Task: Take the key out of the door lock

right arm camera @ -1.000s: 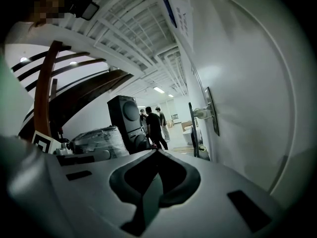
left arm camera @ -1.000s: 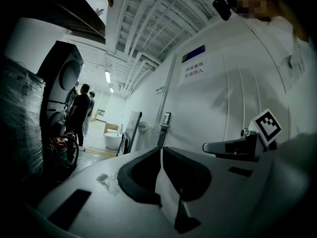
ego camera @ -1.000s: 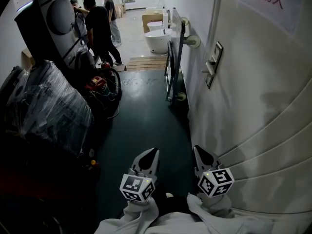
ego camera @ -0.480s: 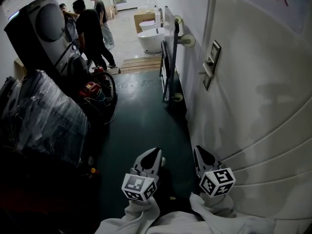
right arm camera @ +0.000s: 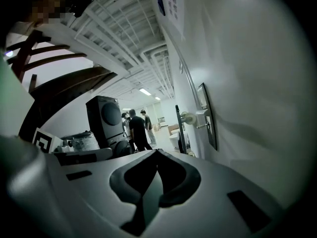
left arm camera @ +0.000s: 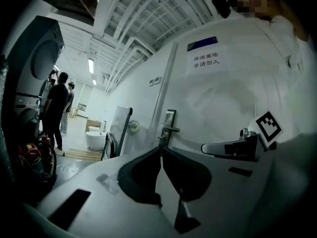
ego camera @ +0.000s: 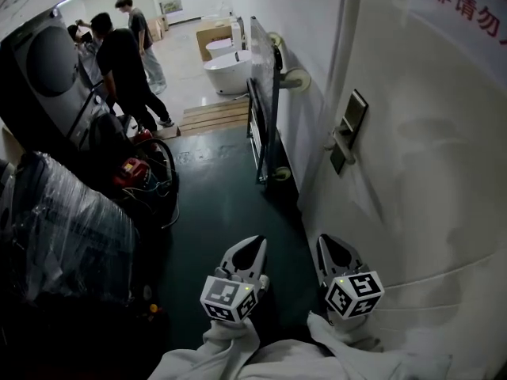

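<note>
- Your left gripper (ego camera: pixel 255 244) is low in the head view, over the dark green floor (ego camera: pixel 222 204). Its fingers are pressed together at the tips and hold nothing.
- Your right gripper (ego camera: pixel 325 241) is just beside it, close to the white door (ego camera: pixel 412 180). Its fingers also meet at the tips and are empty.
- The door lock (ego camera: pixel 353 122) is a dark upright plate on the door, ahead of both grippers and well apart from them. Its lever handle (ego camera: pixel 338 141) sticks out toward the corridor.
- The key is too small to make out in any view, so you cannot tell here whether it sits in the lock.
- In the left gripper view the lock appears just above the closed fingertips. In the right gripper view it is up and to the right of them.
- A sign (ego camera: pixel 469 8) with red characters is stuck high on the door.
- Past the door a metal cart (ego camera: pixel 261 125) leans along the wall, with a wooden pallet (ego camera: pixel 214 115) and a white bathtub (ego camera: pixel 226 70) beyond it.
- On the left are a plastic-wrapped bundle (ego camera: pixel 67 236) and a dark machine (ego camera: pixel 40 70). Several people (ego camera: pixel 119 62) stand at the far end.
</note>
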`<state>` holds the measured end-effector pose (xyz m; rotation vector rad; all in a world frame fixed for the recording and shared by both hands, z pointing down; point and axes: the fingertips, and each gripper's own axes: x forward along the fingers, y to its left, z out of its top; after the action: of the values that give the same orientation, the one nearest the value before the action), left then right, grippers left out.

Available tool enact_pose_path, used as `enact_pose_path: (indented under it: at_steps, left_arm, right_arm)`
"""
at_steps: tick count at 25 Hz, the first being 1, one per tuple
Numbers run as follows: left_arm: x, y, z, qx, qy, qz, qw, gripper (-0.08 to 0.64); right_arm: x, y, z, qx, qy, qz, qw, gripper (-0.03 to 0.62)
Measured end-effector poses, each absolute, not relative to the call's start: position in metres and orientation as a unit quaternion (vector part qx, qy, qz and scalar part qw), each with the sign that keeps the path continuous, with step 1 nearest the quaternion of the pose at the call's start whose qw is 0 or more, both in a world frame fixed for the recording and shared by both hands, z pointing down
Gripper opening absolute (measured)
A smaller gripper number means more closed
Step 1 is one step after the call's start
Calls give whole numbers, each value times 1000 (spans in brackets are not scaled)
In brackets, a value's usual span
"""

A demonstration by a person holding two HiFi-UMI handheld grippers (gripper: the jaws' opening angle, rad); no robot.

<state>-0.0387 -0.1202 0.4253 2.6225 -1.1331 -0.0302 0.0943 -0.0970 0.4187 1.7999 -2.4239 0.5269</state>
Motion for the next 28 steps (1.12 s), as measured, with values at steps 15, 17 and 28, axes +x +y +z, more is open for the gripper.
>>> enact_pose_path:
  at_steps: [15,17,28]
  left_arm:
    - [-21,-277,434,939,-316,15,136,23]
    - [-14,-287,436,944,-301,17,136,23]
    - [21,-315,442,960,-225,8,165,23]
  right_arm:
    - [104,-233,431,647,-740,181,15,49]
    - [109,-241,432,659,-730,182,13,49]
    - [123,-255,440,710,-679,186,18,49]
